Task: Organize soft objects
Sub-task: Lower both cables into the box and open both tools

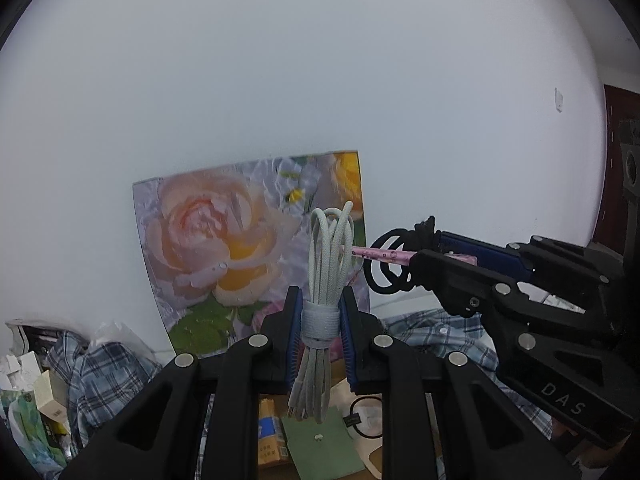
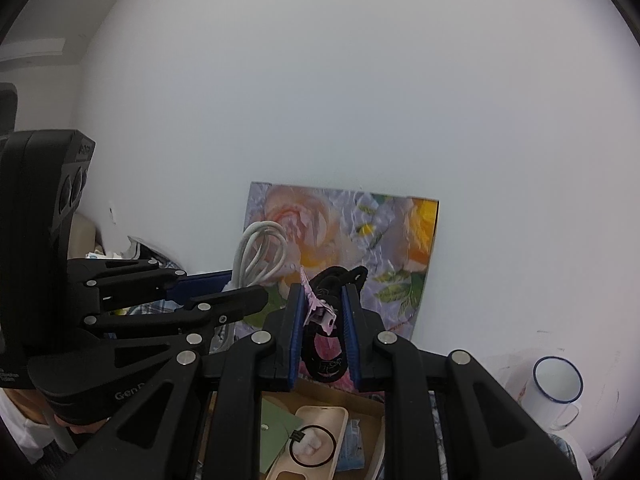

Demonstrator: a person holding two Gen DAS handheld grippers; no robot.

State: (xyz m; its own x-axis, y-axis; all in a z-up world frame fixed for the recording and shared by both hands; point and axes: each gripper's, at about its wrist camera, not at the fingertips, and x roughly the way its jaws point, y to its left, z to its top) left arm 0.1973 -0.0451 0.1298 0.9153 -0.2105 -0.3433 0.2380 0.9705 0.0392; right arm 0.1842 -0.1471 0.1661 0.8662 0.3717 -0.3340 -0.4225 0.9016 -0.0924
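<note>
My left gripper (image 1: 320,328) is shut on a coiled pale grey-green braided cable (image 1: 326,280), wound tight at its middle, held upright in the air. The cable also shows in the right wrist view (image 2: 262,254). My right gripper (image 2: 323,320) is shut on a bundle of black hair ties (image 2: 326,356) with a pink patterned hair clip (image 2: 320,308). In the left wrist view the right gripper (image 1: 424,256) sits to the right of the cable, its pink clip (image 1: 380,255) pointing at the cable loops.
A flower-print board (image 1: 224,252) leans on the white wall. Below are a cardboard box (image 2: 372,408) with a green pouch (image 1: 324,452), a beige tray (image 2: 320,420) and a black ring (image 2: 312,446). Plaid cloth (image 1: 100,376) lies around. A white enamel mug (image 2: 556,392) stands right.
</note>
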